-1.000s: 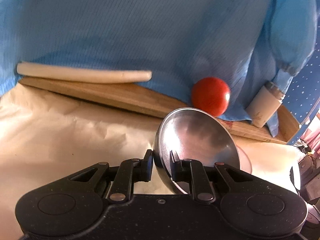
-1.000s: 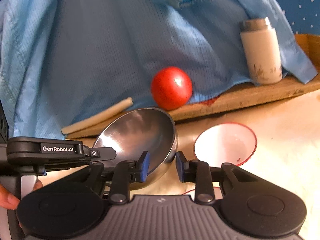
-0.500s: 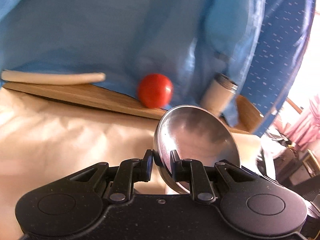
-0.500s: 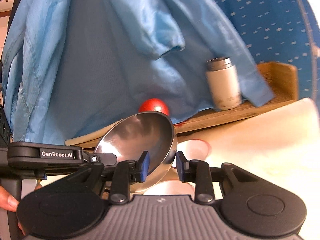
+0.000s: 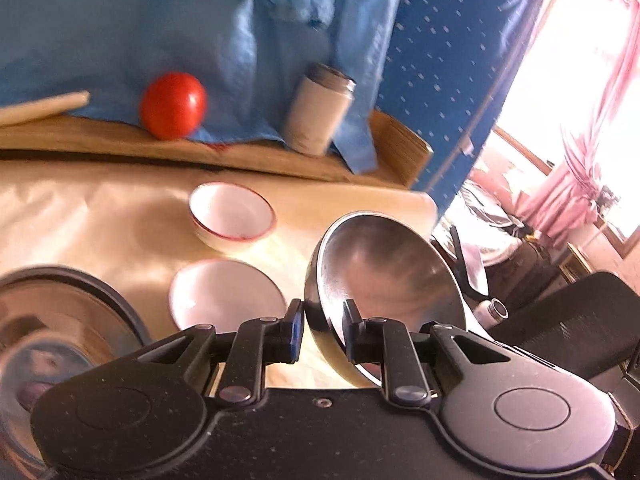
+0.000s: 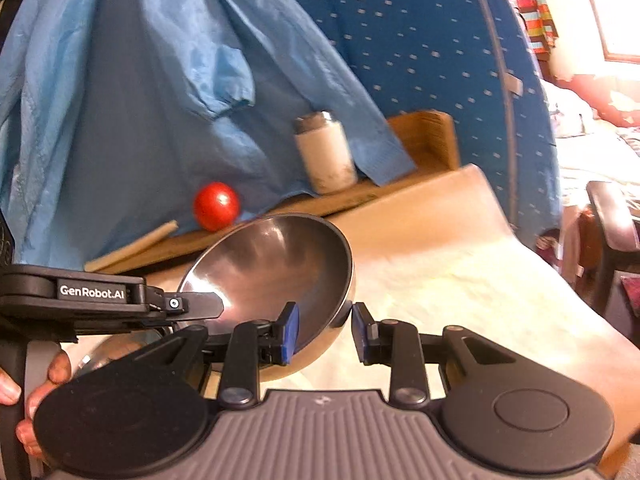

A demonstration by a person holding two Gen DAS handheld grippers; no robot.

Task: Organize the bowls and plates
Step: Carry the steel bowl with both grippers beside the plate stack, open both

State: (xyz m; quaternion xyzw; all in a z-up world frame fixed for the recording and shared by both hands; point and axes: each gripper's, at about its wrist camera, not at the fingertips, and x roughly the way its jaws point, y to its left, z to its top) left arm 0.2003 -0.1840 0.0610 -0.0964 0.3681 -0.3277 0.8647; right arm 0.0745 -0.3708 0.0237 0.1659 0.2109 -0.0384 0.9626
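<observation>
A steel bowl [image 5: 384, 276] hangs tilted above the table, and both grippers hold it. My left gripper [image 5: 322, 320] is shut on its rim, one finger inside and one outside. In the right wrist view the same steel bowl [image 6: 272, 264] has my right gripper [image 6: 324, 324] shut on its near wall, with the blue pad inside. The left gripper [image 6: 192, 304] pinches the opposite rim, and a person's hand [image 6: 40, 384] grips its handle. Two white red-rimmed bowls [image 5: 232, 216] [image 5: 224, 296] sit on the cream table cover [image 5: 100, 216], left of the held bowl.
A round steel vessel with a dark rim [image 5: 60, 320] lies blurred at lower left. On the wooden board [image 5: 100, 140] at the back are a red tomato [image 5: 173, 105], a white flask [image 5: 320, 110] and a rolling pin [image 5: 40, 108]. Blue cloth hangs behind. The table edge [image 6: 520, 248] drops off at right.
Both grippers have carried the steel bowl to the right along the table. The tomato and flask slid left in both views. The two white bowls entered the left wrist view and left the right one.
</observation>
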